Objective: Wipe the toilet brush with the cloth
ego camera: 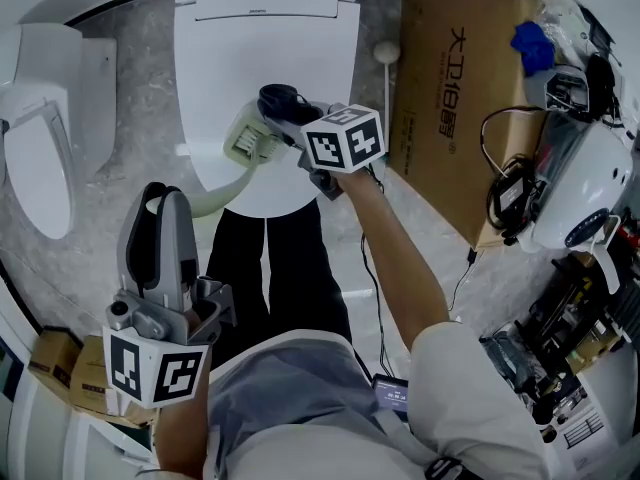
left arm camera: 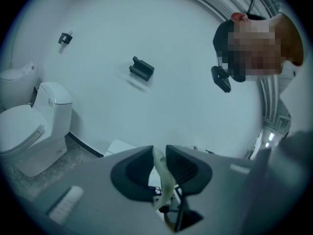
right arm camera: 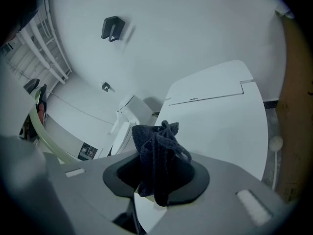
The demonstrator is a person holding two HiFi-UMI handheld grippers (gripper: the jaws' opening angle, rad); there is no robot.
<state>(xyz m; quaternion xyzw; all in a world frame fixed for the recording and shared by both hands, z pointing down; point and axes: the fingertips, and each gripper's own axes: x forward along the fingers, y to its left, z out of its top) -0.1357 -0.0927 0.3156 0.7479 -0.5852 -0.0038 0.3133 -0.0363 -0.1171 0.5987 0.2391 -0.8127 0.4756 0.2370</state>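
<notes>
Your left gripper [left arm camera: 159,156] is clamped tight on the slim, pale handle [ego camera: 225,190] of the toilet brush [ego camera: 250,140], whose head hangs over the closed toilet lid [ego camera: 270,48]. It looks light and springy, likely to bow or twist if you press far from the grip. Your right gripper [right arm camera: 159,174] is closed on a bunched dark cloth [right arm camera: 156,148] — soft and limp — just beside the brush head. Wipe close to your hold, with gentle pressure.

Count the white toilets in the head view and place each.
2. One white toilet, lid shut, stands at top centre; a second white toilet is at the left edge. More may lie outside the frame.
</notes>
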